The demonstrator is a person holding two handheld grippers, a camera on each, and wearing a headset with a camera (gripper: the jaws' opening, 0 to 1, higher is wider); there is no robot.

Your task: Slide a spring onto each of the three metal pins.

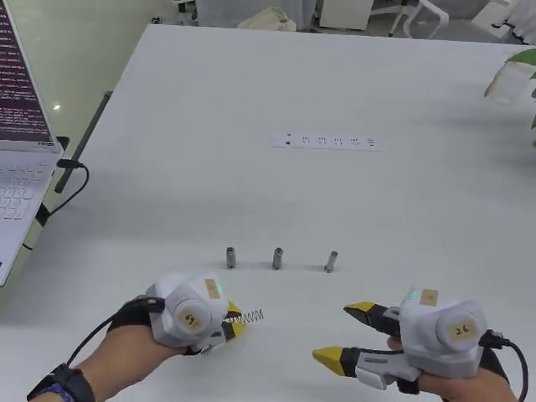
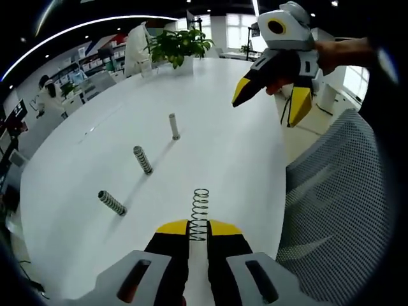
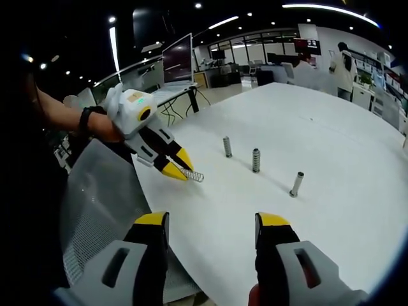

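Note:
Three metal pins stand in a row on the white table. The left pin [image 1: 230, 257] and the middle pin [image 1: 277, 258] each wear a spring; the right pin [image 1: 331, 262] is bare. My left gripper [image 1: 234, 322] is shut on a loose spring [image 1: 249, 316], which sticks out past its yellow tips [image 2: 199, 228] toward the pins. In the left gripper view the spring [image 2: 199, 210] points up, with the bare pin [image 2: 173, 126] farthest. My right gripper [image 1: 343, 332] hangs open near the table's front right, nothing between its jaws; its view shows the bare pin [image 3: 296, 183].
A white power strip [image 1: 329, 141] lies mid-table beyond the pins. A laptop [image 1: 18, 142] with a cable [image 1: 71, 188] sits at the left edge. A potted plant [image 1: 512, 77] stands far right. A mesh chair [image 2: 331, 210] is below the table's near edge.

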